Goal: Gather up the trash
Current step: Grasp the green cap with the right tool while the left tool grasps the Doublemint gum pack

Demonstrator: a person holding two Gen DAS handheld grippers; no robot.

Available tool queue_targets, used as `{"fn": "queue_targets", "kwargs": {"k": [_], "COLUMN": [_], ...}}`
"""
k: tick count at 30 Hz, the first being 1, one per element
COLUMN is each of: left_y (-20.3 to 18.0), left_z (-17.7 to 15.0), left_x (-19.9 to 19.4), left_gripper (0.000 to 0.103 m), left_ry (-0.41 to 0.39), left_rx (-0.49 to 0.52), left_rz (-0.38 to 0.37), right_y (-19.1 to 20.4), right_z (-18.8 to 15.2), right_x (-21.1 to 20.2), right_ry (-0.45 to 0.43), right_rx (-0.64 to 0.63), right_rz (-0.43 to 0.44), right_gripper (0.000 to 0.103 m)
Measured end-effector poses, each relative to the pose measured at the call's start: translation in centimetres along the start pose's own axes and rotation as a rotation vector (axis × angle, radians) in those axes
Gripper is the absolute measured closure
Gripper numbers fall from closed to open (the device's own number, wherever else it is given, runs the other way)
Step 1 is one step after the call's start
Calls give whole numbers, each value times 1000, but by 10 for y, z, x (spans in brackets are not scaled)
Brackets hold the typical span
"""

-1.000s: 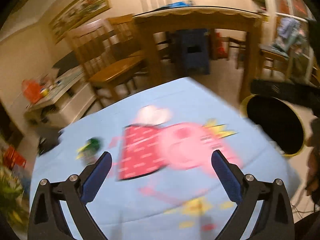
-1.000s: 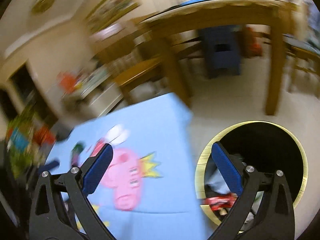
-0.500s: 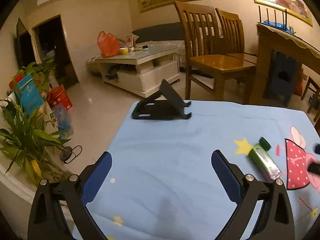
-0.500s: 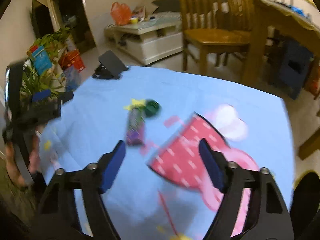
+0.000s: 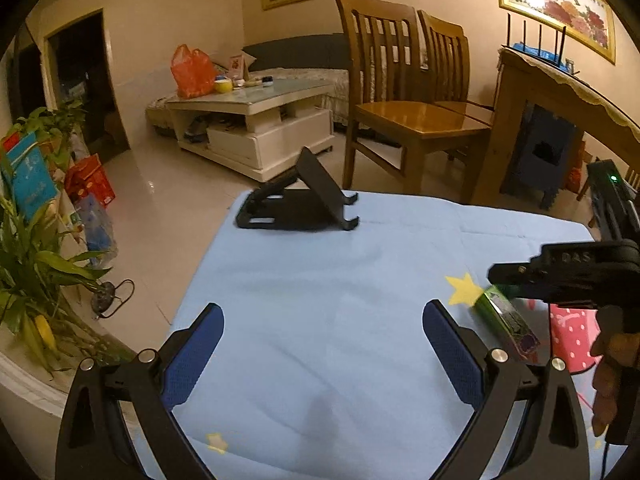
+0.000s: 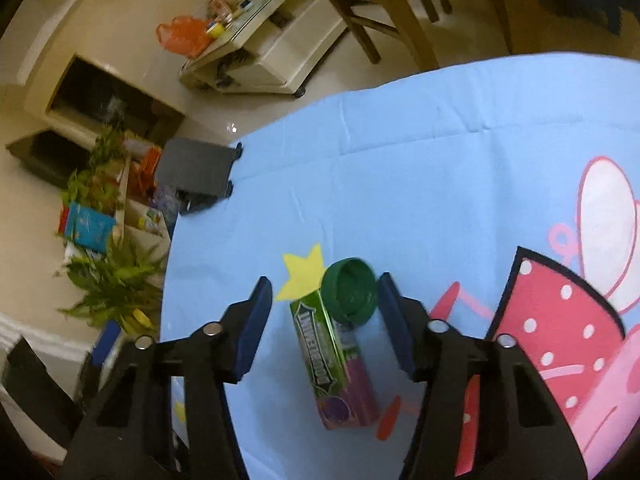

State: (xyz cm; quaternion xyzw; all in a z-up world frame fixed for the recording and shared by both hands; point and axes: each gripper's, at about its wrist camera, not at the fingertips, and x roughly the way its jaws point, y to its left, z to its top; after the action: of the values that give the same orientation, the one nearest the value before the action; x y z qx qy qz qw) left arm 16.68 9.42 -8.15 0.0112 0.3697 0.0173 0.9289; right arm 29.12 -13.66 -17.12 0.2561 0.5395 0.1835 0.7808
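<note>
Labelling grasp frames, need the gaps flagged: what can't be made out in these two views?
- Left wrist view: green cap hidden behind the right claw; the box's far end is covered too.
- Right wrist view: whether the cap touches the box can't be told; box print is motion-blurred.
- Right wrist view: right claw closing, pads not yet on either.
- Trash bin: in neither view.

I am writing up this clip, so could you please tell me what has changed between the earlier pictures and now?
The right gripper has swung from over the bin to the table and come down over the green box and green cap; its jaws are closing, both items between them, not yet pinched. The left gripper swung to the tablecloth's bare end, then stayed open. Box, cap and black stand have not moved.
</note>
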Motion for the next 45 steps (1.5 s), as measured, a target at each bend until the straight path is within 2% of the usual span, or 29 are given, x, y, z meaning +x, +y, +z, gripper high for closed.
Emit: {"fn": "queue_targets", "kwargs": {"k": [4, 7, 9, 12, 15, 17, 23, 25, 27, 28, 30, 32, 34, 35, 37, 38, 40, 41, 43, 45], "left_y": [-4, -6, -9, -16, -28, -40, -80, -97, -112, -118, -129, -140, -155, -164, -175, -182, -186, -184, -175, -167], "left_z": [-2, -3, -4, -5, -7, -10, -13, -12, -12, -13, -13, -9, 1, 9, 15, 14, 4, -5, -17, -19], "left_x": [2, 6, 10, 14, 17, 19, 20, 21, 24, 29, 41, 45, 41, 38, 39, 38, 32, 28, 26, 30], "left_gripper": [7, 7, 7, 7, 7, 7, 7, 7, 7, 7, 8, 11, 11, 11, 11, 11, 10, 8, 6, 7], "left_ry": [9, 18, 32, 56, 88, 106, 109, 96, 114, 137, 216, 234, 184, 138, 99, 63, -18, -71, -54, -57], "left_rx": [12, 17, 24, 26, 24, 33, 93, 144, 194, 190, 110, 88, 150, 216, 353, 493, 682, 792, 914, 942], "left_rz": [3, 9, 1, -55, -147, -195, -227, -252, -264, -248, -269, -262, -218, -182, -181, -194, -186, -193, -304, -355], "right_y": [-10, -21, -22, -28, -43, -63, -124, -141, -143, -144, -148, -153, -152, -152, -155, -158, -160, -161, -162, -161], "right_z": [-3, -6, -11, -31, -62, -87, -136, -143, -143, -143, -141, -137, -136, -137, -140, -142, -142, -143, -143, -143], "right_x": [0, -7, -19, -51, -89, -116, -159, -161, -168, -173, -177, -183, -186, -190, -197, -202, -206, -206, -207, -205], "right_ry": [-21, -31, -47, -75, -104, -138, -287, -278, -281, -289, -294, -296, -304, -308, -314, -317, -320, -322, -322, -320], "right_rx": [42, 67, 40, -10, -78, -71, 38, 95, 71, 61, 71, 86, 89, 86, 79, 79, 89, 97, 104, 104], "right_rz": [-4, 32, 16, 32, -15, -12, 124, 156, 143, 143, 169, 198, 215, 221, 218, 216, 214, 210, 201, 197], "right_gripper": [78, 80, 91, 91, 91, 91, 91, 91, 91, 91, 91, 91, 91, 91, 91, 91, 91, 91, 91, 91]}}
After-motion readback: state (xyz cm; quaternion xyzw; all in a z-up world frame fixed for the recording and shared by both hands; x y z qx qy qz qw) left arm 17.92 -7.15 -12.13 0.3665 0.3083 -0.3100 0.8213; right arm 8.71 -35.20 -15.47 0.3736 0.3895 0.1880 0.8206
